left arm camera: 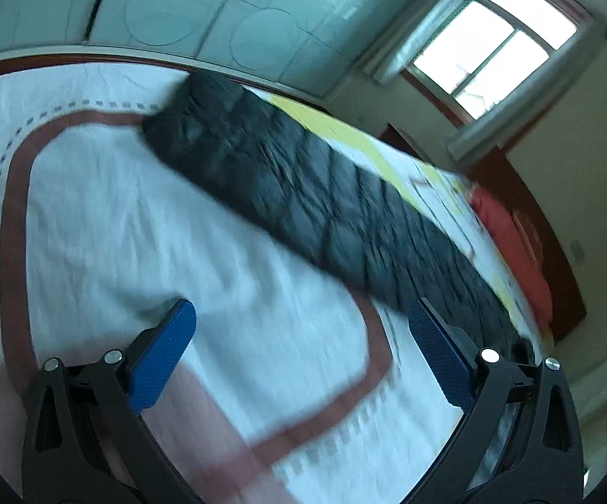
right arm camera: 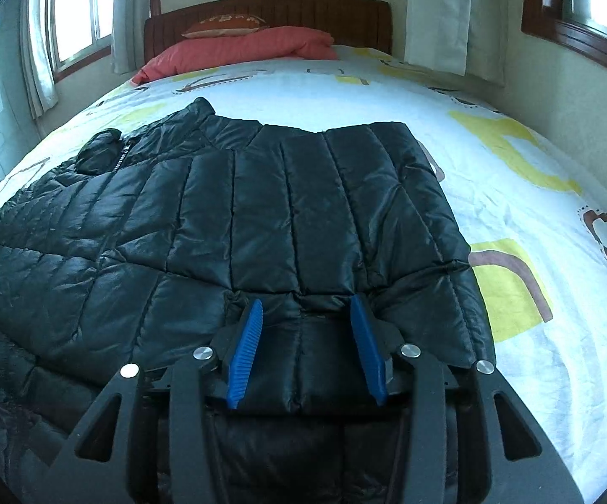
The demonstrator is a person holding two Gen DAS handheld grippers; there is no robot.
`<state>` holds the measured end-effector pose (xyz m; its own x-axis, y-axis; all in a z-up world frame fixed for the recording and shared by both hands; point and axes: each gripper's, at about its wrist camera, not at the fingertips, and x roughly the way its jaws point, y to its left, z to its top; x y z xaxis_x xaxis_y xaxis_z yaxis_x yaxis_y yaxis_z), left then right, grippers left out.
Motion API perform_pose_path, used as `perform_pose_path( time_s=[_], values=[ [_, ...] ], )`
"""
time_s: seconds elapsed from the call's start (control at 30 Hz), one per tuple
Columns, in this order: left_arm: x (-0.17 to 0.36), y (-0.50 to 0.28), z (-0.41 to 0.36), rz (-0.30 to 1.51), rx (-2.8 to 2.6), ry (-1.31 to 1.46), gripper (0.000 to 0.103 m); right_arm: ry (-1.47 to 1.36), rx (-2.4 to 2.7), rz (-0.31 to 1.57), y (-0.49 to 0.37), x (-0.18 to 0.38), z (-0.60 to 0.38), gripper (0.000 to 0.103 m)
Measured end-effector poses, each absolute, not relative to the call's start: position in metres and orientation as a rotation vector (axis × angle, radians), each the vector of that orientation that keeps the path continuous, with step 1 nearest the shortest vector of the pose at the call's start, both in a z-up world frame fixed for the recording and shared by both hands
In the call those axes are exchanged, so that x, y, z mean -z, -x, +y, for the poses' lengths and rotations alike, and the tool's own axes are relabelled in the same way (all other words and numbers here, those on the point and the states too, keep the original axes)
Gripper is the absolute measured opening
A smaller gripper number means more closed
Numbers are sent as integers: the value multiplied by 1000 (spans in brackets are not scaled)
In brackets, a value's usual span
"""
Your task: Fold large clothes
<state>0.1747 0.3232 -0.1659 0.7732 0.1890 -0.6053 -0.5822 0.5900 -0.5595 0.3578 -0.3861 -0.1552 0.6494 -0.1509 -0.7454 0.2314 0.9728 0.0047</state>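
Folding looks under way on the black puffer jacket [right arm camera: 228, 210] spread over the bed sheet [right arm camera: 534, 193]; right gripper [right arm camera: 305, 306] straddles a fold unclamped; left gripper [left arm camera: 303, 315], agape and empty, needs a fresh hem grip.

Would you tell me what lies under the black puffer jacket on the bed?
The black puffer jacket lies spread on a white bedsheet printed with yellow and brown shapes. Whatever part of the print sits beneath the jacket is covered and cannot be seen.
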Motion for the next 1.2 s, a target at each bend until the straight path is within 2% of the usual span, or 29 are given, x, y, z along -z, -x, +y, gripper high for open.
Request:
perform_pose_path(
  time_s=[0.23,0.3,0.33,0.4,0.47,0.73,0.9,1.2],
  values=[
    [170,-203,391,432,-519,893,99,-85,222,828,-357,155,-384,47],
    [170,-201,401,403,-569,932,75,-84,222,828,-357,155,-384,47],
    [171,-199,407,387,-600,959,66,-82,222,828,-357,155,-384,47],
    [176,-198,416,372,-572,990,19,-77,226,826,-356,155,-383,47],
    [187,-200,423,389,-545,1047,10,-74,229,825,-356,155,-383,47],
    [123,-231,360,374,-486,741,5,-66,235,822,-356,155,-382,47],
    [78,-282,259,392,-268,539,5,-70,234,820,-356,155,-382,47],
    [66,-353,65,511,47,289,5,-74,231,817,-356,155,-382,47]
  ],
)
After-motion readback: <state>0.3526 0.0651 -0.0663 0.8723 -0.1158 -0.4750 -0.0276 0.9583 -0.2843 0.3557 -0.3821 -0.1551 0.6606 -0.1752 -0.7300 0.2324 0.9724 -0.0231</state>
